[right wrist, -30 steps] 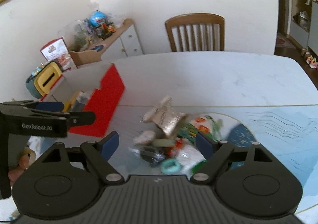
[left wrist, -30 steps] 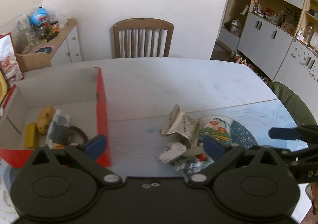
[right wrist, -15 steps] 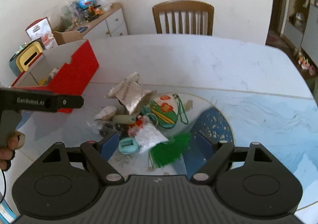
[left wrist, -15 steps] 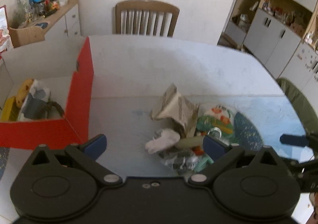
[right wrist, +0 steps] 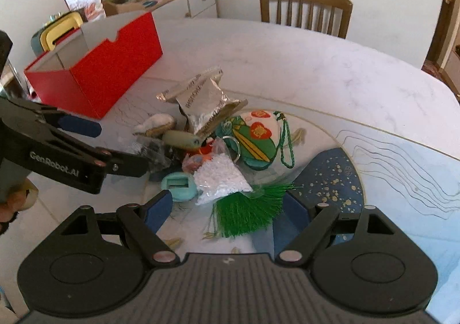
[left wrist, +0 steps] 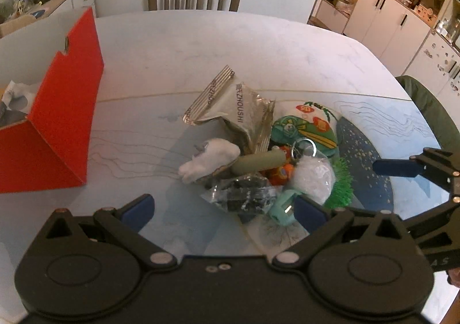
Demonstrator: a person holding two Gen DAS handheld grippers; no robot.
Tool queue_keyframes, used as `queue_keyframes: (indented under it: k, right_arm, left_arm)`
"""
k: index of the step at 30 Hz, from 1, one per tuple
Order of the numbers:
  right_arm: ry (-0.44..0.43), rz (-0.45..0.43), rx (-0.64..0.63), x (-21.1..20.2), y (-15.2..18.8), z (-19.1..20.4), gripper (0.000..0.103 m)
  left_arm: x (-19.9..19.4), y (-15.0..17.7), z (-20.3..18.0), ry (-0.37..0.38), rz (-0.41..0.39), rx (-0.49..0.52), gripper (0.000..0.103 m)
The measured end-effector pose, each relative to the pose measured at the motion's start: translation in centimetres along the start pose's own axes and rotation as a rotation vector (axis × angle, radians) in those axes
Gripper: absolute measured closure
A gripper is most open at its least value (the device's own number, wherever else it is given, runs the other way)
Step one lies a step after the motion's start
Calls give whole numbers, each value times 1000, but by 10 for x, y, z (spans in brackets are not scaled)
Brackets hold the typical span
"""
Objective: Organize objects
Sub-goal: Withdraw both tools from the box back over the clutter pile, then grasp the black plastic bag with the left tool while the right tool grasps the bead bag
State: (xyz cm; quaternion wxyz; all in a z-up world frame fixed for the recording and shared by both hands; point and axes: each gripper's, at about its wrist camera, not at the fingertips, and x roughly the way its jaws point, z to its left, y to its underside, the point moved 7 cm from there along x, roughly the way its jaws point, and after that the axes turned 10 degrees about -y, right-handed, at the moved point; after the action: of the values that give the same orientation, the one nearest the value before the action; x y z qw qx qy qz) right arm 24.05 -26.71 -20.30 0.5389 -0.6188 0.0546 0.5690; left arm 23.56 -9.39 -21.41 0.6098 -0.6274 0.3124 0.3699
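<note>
Heaped mid-worktop [left wrist: 258,45]: foil pack [left wrist: 241,114], white plush [left wrist: 210,158], green tube [left wrist: 256,164], bead bag [right wrist: 221,177], teal clip [right wrist: 178,184], green tassel [right wrist: 247,209], embroidered pouch [right wrist: 256,137]. All light; foil slick and crinkly, best pinched at the crimped seam; plush and pouch soft, forgiving anywhere; bead bag limp, probably best gripped at its gathered top. Red box [right wrist: 115,71] at ten o'clock of the heap, already holding some blurred items. Left tool [left wrist: 222,210] wide open, empty, at seven o'clock of the heap. Right tool [right wrist: 227,206] likewise wide open, straddling the tassel, gripping nothing.
</note>
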Motion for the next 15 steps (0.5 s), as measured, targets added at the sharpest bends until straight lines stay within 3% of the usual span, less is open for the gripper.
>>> queue_keyframes:
  k: [5, 8, 10, 15]
  right_arm:
    - [-27, 14, -25, 15, -4, -4, 24]
    - [-41, 23, -44, 22, -7, -5, 30]
    - [-60, 32, -42, 27, -7, -5, 36]
    - [-83, 40, -52, 38, -9, 0, 43]
  left_arm:
    - [7, -2, -3, -11, -6, 9, 4]
    - [13, -3, -5, 4, 5, 4, 10]
    - [18, -2, -7, 10, 21, 5, 22]
    - [23, -2, -10, 14, 34, -2, 27]
